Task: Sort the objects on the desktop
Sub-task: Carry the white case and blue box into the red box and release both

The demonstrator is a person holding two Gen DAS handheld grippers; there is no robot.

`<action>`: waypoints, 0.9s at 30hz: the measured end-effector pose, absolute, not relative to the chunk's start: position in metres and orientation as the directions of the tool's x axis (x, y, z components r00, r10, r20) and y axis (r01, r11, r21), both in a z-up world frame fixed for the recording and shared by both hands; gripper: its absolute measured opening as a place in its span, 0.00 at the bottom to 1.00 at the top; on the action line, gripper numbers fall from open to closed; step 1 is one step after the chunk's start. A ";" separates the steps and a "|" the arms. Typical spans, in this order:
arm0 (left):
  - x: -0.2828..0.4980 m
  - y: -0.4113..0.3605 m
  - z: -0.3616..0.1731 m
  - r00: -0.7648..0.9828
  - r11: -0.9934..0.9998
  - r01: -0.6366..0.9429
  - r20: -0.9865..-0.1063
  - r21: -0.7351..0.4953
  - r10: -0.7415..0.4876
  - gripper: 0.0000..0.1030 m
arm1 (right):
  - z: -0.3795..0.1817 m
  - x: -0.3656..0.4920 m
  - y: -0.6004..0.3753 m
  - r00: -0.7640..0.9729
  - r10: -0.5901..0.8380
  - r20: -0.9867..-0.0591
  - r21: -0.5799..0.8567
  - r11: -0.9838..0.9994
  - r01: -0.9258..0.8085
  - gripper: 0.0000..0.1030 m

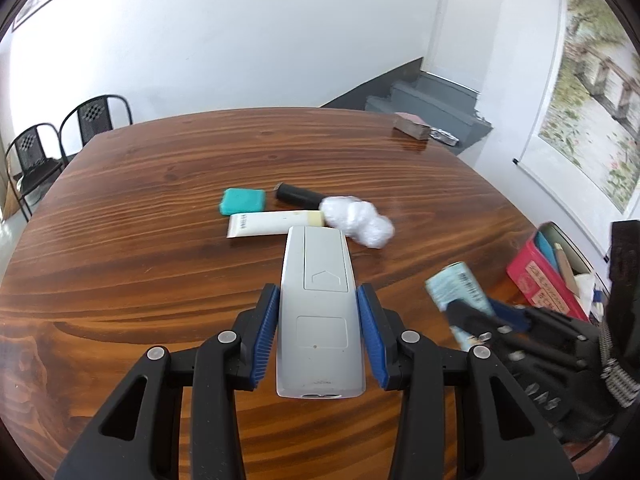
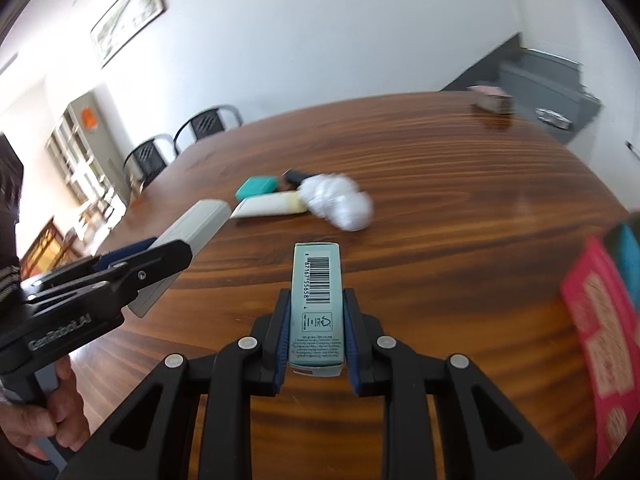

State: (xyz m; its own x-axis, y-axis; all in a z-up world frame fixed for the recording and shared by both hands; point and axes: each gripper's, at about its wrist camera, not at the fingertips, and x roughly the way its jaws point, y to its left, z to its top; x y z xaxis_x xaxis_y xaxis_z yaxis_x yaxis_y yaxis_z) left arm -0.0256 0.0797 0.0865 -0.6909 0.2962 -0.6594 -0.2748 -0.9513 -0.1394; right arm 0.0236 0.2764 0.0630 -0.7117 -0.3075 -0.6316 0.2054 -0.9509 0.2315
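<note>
My left gripper (image 1: pixel 318 292) is shut on a grey remote control (image 1: pixel 318 304), held lengthwise above the wooden table (image 1: pixel 140 272). My right gripper (image 2: pixel 315 294) is shut on a pale green carton with a barcode (image 2: pixel 317 304); the carton (image 1: pixel 460 286) also shows at the right of the left wrist view. On the table beyond lie a teal eraser (image 1: pixel 243 201), a white tube (image 1: pixel 274 223), a black cylinder (image 1: pixel 298 195) and a crumpled white plastic wad (image 1: pixel 357 220). The left gripper with the remote (image 2: pixel 192 236) appears at the left of the right wrist view.
A red tin box (image 1: pixel 540 280) holding items stands at the table's right edge. A small block (image 1: pixel 412 126) sits at the far right corner. Black chairs (image 1: pixel 60 136) stand beyond the far left edge. A hand (image 2: pixel 44 416) holds the left gripper's handle.
</note>
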 end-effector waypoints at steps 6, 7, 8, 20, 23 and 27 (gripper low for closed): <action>-0.016 0.110 0.086 -0.672 -0.934 -0.332 -0.663 -0.128 0.330 0.42 | 0.085 0.056 0.337 -0.782 -0.209 -0.587 0.252 -0.965 0.069 0.25; -0.014 0.116 0.086 -0.668 -0.931 -0.344 -0.663 -0.127 0.337 0.42 | 0.088 0.061 0.346 -0.792 -0.191 -0.579 0.250 -0.967 0.050 0.25; -0.012 0.123 0.087 -0.663 -0.926 -0.357 -0.664 -0.125 0.346 0.42 | 0.092 0.069 0.358 -0.806 -0.164 -0.569 0.246 -0.969 0.024 0.25; 0.011 0.222 0.111 -0.603 -0.835 -0.540 -0.645 -0.104 0.470 0.42 | 0.104 0.132 0.485 -0.861 0.076 -0.503 0.326 -0.906 -0.270 0.25; 0.017 0.254 0.116 -0.573 -0.797 -0.595 -0.640 -0.105 0.512 0.42 | 0.099 0.140 0.507 -0.850 0.112 -0.515 0.338 -0.885 -0.322 0.25; 0.022 0.291 0.119 -0.519 -0.742 -0.660 -0.644 -0.117 0.563 0.42 | 0.096 0.148 0.524 -0.840 0.132 -0.526 0.338 -0.874 -0.349 0.25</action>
State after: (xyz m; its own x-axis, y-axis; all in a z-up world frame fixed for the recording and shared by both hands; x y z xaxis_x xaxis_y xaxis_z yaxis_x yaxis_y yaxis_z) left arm 0.0215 0.2914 0.1191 -0.5186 0.5626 -0.6439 -0.6596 -0.7424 -0.1174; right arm 0.1479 0.5242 0.0956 -0.8401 0.1319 -0.5261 -0.3491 -0.8739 0.3384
